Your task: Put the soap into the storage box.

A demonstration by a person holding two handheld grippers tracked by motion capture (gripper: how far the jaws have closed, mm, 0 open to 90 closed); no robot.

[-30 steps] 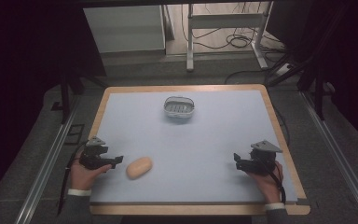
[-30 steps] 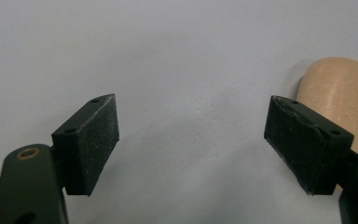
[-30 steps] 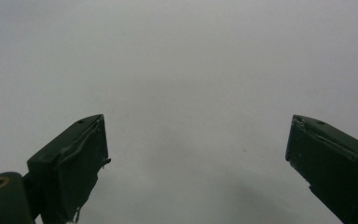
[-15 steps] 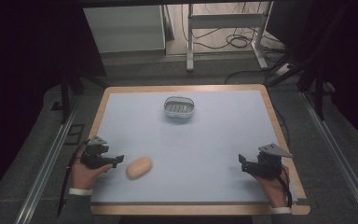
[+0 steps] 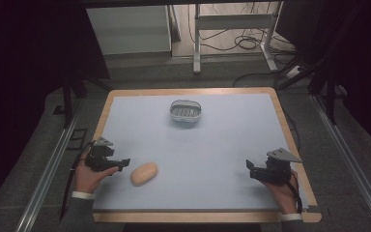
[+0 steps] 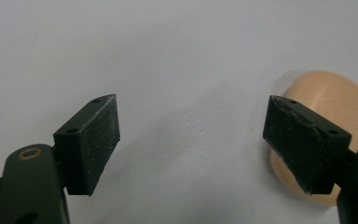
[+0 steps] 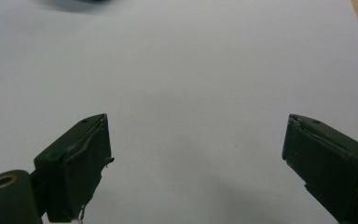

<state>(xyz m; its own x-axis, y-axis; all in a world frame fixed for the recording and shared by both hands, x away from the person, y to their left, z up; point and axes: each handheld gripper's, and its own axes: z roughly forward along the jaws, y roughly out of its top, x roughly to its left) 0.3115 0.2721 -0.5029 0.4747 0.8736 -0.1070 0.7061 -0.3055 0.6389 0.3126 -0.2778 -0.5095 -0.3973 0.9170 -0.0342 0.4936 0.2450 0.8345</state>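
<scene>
The tan oval lump (image 5: 144, 173), something like a potato or bread roll, lies near the front left of the worktop (image 5: 232, 145), just beside the left gripper (image 5: 118, 163) and toward the middle from it. Its long axis runs roughly across the worktop, tilted a little away at its right end. In the left gripper view the jaws stand wide apart over bare surface, and the lump (image 6: 340, 107) sits behind the right-hand jaw, so it is not between them. The right gripper (image 5: 252, 170) is well apart, near the front right edge, jaws also spread with nothing held. I'd judge the left hand (image 5: 89, 176) the natural one to reach it. A small basket (image 5: 185, 112) sits toward the far side, with open room all around.
</scene>
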